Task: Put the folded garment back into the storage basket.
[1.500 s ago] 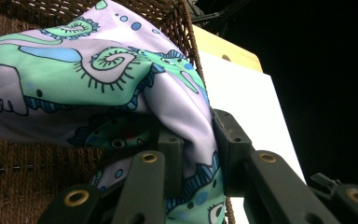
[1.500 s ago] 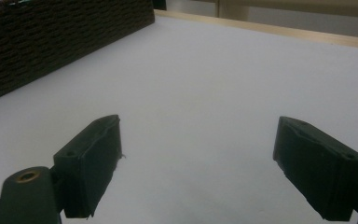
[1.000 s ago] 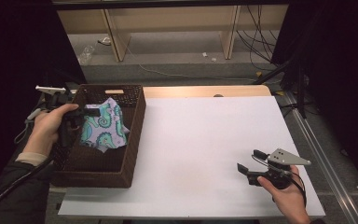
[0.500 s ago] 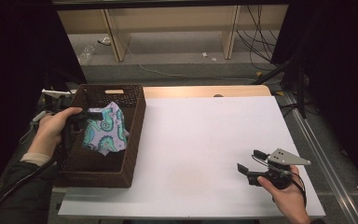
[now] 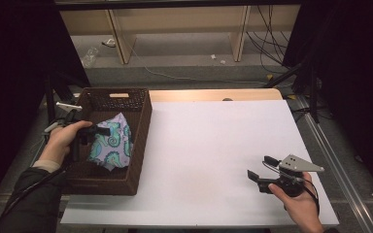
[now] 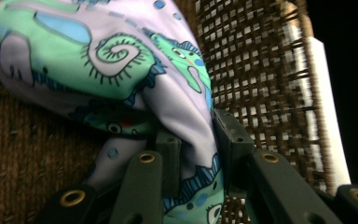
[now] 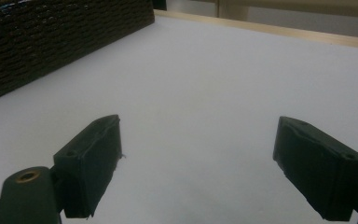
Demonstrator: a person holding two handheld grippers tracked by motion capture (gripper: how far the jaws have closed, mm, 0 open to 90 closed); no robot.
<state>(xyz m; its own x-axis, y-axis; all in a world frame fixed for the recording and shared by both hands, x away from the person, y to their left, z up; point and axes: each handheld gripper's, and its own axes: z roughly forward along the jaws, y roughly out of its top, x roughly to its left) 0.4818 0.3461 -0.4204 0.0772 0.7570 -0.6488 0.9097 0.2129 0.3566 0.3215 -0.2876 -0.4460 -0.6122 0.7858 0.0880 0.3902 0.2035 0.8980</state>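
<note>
A lilac cloth with green seahorse prints (image 5: 110, 143) hangs inside the dark wicker basket (image 5: 141, 121) at the table's left. My left gripper (image 5: 102, 131) is shut on the cloth; in the left gripper view the fabric (image 6: 121, 70) is pinched between the two black pads (image 6: 228, 140), close to the basket's woven wall (image 6: 256, 70). Near the table's front right, my right gripper (image 5: 261, 170) rests low over the white tabletop (image 5: 213, 145), its jaws wide apart with nothing between them (image 7: 196, 154).
The basket's outer wall (image 7: 51, 42) stands at the far left in the right gripper view. A wooden strip (image 5: 213, 94) runs along the table's far edge. Shelving and cables (image 5: 267, 39) lie on the floor beyond.
My left hand has sunk lower into the basket with the cloth, which now sits deeper and more bunched. The right hand has kept still.
</note>
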